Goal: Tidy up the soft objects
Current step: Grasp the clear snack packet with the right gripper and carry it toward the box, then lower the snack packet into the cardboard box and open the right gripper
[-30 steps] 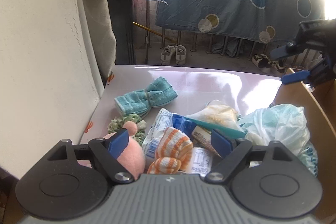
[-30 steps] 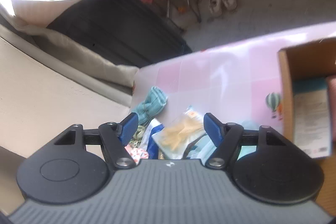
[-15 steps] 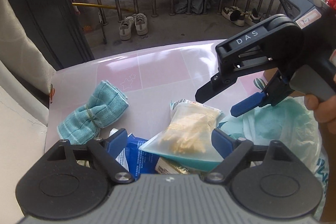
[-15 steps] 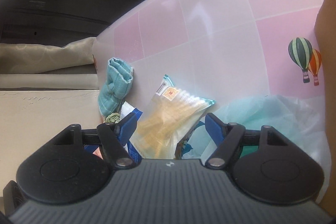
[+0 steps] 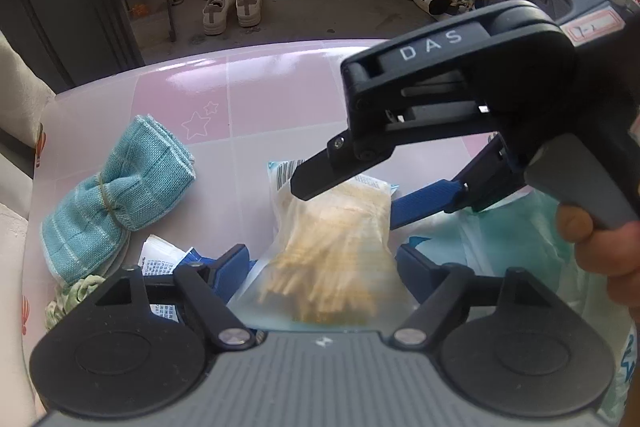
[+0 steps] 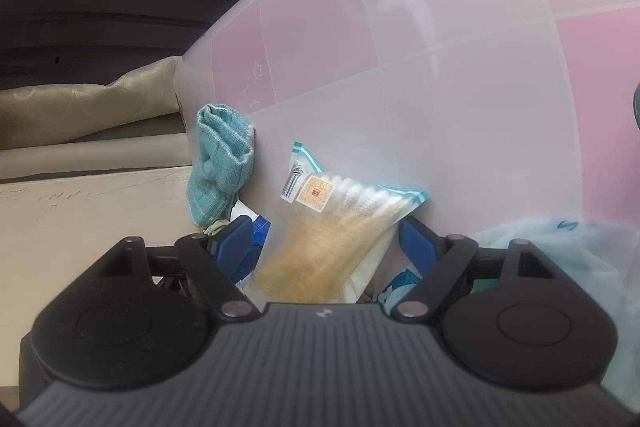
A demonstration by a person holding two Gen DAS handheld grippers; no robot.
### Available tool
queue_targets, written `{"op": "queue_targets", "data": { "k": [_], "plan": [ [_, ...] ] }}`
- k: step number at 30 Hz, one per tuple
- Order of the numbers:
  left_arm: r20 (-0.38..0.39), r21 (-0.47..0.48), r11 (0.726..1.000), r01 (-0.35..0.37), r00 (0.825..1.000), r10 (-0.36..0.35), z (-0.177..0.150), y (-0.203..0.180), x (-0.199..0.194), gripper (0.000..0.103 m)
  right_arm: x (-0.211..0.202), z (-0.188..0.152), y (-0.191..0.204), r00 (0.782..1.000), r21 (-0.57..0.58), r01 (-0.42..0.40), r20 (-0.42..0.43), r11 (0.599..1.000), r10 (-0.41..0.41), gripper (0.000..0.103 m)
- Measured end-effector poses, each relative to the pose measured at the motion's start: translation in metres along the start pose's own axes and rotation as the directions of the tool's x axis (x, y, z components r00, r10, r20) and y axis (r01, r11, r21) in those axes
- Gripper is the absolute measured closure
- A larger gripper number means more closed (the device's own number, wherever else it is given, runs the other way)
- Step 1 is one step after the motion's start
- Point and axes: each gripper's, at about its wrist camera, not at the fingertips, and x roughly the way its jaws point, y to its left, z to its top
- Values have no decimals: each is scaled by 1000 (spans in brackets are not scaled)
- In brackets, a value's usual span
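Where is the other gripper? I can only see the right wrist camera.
Observer: The left gripper is low over the same bag. Its jaws are closing with the bag between them, but the pads are not pressing on it.
Operator: What keeps the towel bunched up?
Observer: A thin band is tied round its middle.
Operator: What's past the table?
Observer: A pair of shoes sits on the floor by the railing.
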Motion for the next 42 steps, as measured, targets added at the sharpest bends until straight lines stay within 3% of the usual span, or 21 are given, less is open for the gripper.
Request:
{"op": "queue_targets", "data": {
  "k": [3, 7, 16, 20, 26, 32, 37, 40, 42],
  "plan": [
    [5, -41, 999, 10, 1000, -10, -2, 4, -2, 34, 4, -5, -1, 1000, -10, -12, 4, 1000, 13, 48],
    [37, -59, 998, 8, 999, -6, -3, 5, -18, 44, 2, -12, 7, 999, -31, -23, 23, 999, 24, 62],
    [153, -83, 997, 7, 988, 6, -4, -8, -89, 45, -52, -37, 39, 986, -105, -120, 102, 987, 130, 67],
    [216, -41, 998, 40, 976, -30, -1, -45, -124, 43, -104, -59, 37, 969, -144, -163, 164, 976, 186, 69],
    [246, 78, 990, 119, 960, -134, 6, -135, -142, 41, -198, -91, -11, 935, -133, -189, 280, 973, 219, 70],
    [189, 185, 955, 229, 946, -264, 20, -243, -117, 38, -295, -110, -99, 902, -66, -133, 406, 989, 149, 70],
    [146, 211, 938, 276, 940, -310, 38, -314, -78, 38, -348, -96, -162, 887, 6, -58, 460, 998, 49, 68],
    [127, 182, 938, 296, 938, -321, 51, -339, -52, 36, -369, -77, -187, 862, 5, 8, 507, 1000, -9, 68],
    [116, 157, 943, 294, 943, -313, 58, -347, -34, 25, -380, -65, -200, 838, -5, 61, 543, 998, -49, 68]
  ]
}}
